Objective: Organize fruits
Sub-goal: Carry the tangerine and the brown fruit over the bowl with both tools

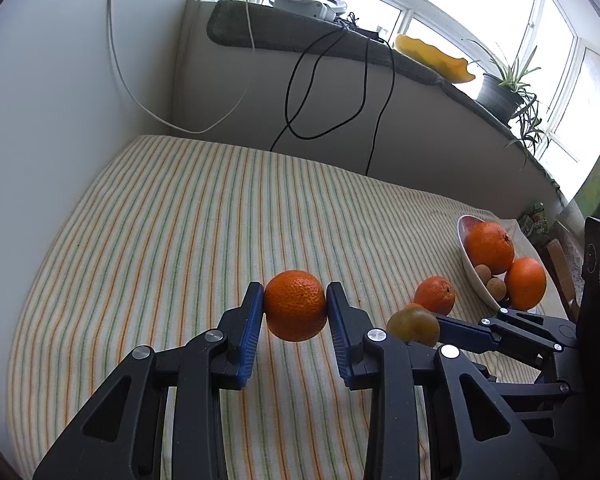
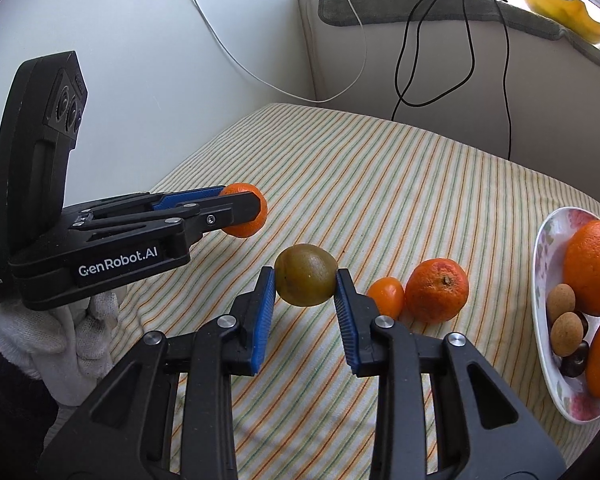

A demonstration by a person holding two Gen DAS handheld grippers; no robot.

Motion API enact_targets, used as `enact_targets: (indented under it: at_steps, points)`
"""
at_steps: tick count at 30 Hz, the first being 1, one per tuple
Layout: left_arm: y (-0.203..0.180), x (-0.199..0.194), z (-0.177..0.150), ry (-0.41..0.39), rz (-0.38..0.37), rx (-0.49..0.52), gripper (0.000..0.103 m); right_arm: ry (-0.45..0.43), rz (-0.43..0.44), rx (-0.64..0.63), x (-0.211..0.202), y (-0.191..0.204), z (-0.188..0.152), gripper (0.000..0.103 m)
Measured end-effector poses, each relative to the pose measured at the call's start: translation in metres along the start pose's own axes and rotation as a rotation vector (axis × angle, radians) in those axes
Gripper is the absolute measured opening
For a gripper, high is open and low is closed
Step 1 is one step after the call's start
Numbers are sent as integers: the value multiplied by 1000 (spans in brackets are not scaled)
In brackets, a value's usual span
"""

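The left gripper is clamped on a small orange tangerine, its blue pads pressing the fruit from both sides and holding it clear above the striped tablecloth. The right gripper grips a greenish-brown fruit in the same way, also lifted off the cloth. With the white bowl at the table's right edge as the landmark: both held fruits hang to the left of it, the greenish one nearer and the tangerine farther left. On the cloth between the greenish fruit and the bowl lie another tangerine and, touching its left side, a tiny orange fruit. Inside the bowl sit two large oranges, two tan round fruits and some dark ones. A hand in a white glove holds the left gripper's handle, well left of the bowl. Behind the bowl, a ledge carries a potted plant and a yellow object.
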State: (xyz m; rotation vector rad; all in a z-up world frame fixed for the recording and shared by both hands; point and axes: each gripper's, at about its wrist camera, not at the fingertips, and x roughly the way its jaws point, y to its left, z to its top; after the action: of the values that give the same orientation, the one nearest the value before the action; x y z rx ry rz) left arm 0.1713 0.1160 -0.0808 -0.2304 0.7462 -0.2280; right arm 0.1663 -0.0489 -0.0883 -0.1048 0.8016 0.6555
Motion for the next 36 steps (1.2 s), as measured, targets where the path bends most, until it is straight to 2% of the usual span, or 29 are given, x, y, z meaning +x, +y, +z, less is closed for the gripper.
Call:
enact_targets:
  at_steps: [7, 18, 36]
  points:
    - [-20, -7, 1, -13, -21, 19, 31, -48, -13, 16, -32, -12, -8, 31]
    - [-72, -8, 3, -26, -66, 85, 30, -131, -52, 58, -87, -46, -15, 31]
    - [-148, 22, 6, 1, -156, 159, 31, -202, -165, 131, -149, -121, -37, 31]
